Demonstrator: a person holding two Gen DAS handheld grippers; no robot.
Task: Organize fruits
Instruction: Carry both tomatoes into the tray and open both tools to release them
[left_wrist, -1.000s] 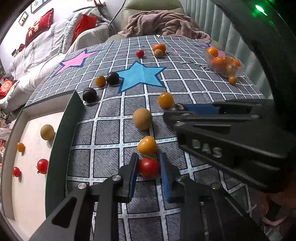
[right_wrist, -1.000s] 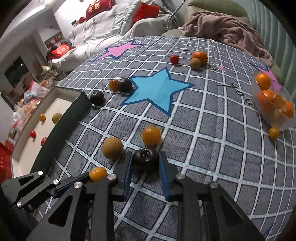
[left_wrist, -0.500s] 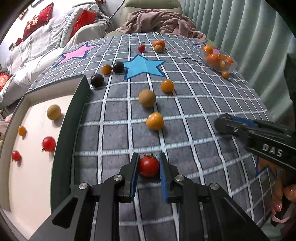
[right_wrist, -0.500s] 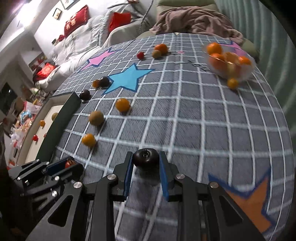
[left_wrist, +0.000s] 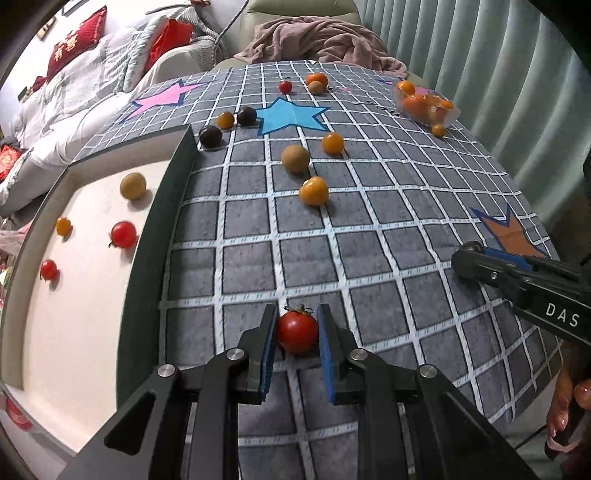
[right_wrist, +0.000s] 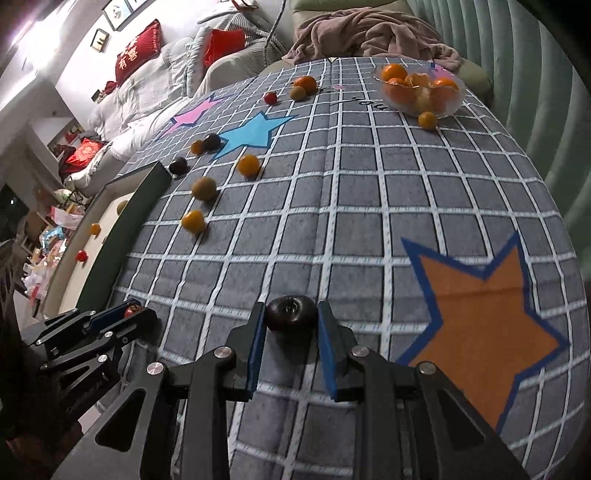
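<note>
My left gripper (left_wrist: 297, 334) is shut on a red cherry tomato (left_wrist: 297, 331), held above the grey checked cloth near its front edge. My right gripper (right_wrist: 291, 323) is shut on a dark purple round fruit (right_wrist: 291, 312), beside the orange star (right_wrist: 480, 314). The right gripper's tip (left_wrist: 467, 258) shows at the right of the left wrist view. In the right wrist view the left gripper (right_wrist: 129, 314) sits low on the left. Loose fruits lie further back: an orange one (left_wrist: 314, 190), a tan one (left_wrist: 295, 158), another orange (left_wrist: 333, 143) and two dark ones (left_wrist: 210, 136).
A white tray with a dark rim (left_wrist: 162, 206) lies left of the cloth and holds red, tan and orange fruits. A clear bowl of oranges (right_wrist: 419, 90) stands at the back right. A sofa with a pink blanket (left_wrist: 325, 40) is behind; a curtain runs along the right.
Both grippers drew back toward the cloth's front edge with their fruits, away from the loose fruits. The right gripper moved right, to beside the orange star, and the two grippers spread apart.
</note>
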